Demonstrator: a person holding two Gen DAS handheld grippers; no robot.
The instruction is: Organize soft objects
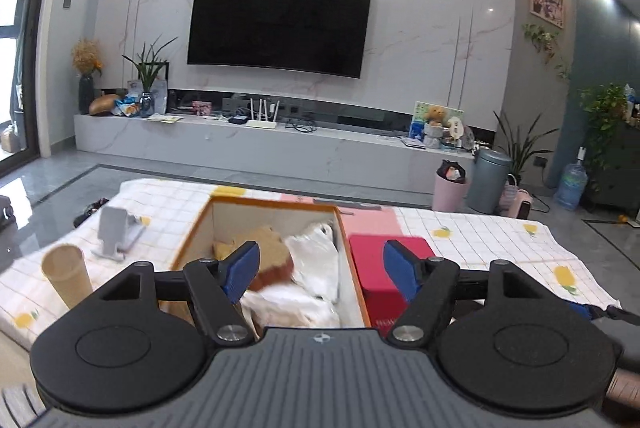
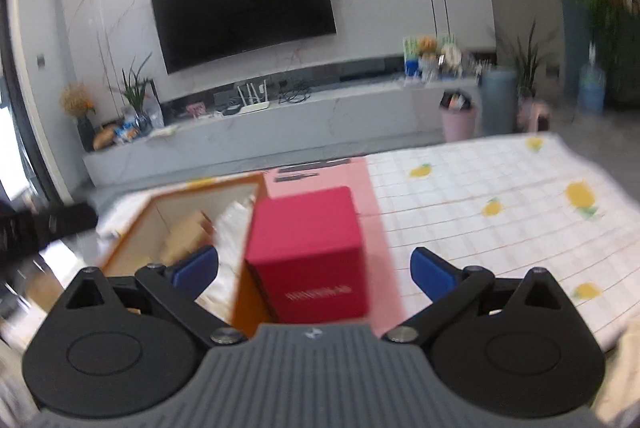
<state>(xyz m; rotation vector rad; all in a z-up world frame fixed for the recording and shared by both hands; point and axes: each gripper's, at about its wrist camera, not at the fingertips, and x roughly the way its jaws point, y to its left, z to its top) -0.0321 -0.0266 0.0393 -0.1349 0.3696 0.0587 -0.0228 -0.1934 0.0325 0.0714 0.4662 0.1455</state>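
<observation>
Your bench [image 1: 500, 228] is covered by a white checked cloth printed with yellow lemons, and a pink mat [image 2: 316, 179] lies across its middle.

The largest thing on it is the open box [image 1: 200, 228], orange outside and pale inside. In it you have the soft things: crumpled white plastic bags [image 1: 316, 268] fill the near and right part, and a brown sponge-like block [image 1: 268, 248] with a paler yellowish piece beside it lies toward the left. They sit loosely heaped, touching each other.

Just beside the box's right wall stands a closed red box [image 2: 308, 248], cube-like, with pale lettering on its near face; it touches or nearly touches the orange wall, you cannot tell which.

To the left of the orange box you have a grey stand [image 1: 116, 232] and, nearer, a tan paper cup [image 1: 66, 272], upright.

Your left tool [image 1: 320, 268] hangs over the open box with its blue pads well apart and nothing between them. Your right tool [image 2: 314, 268] sits before the red box with its pads spread wide, clear of the box's sides; this view is blurred.
</observation>
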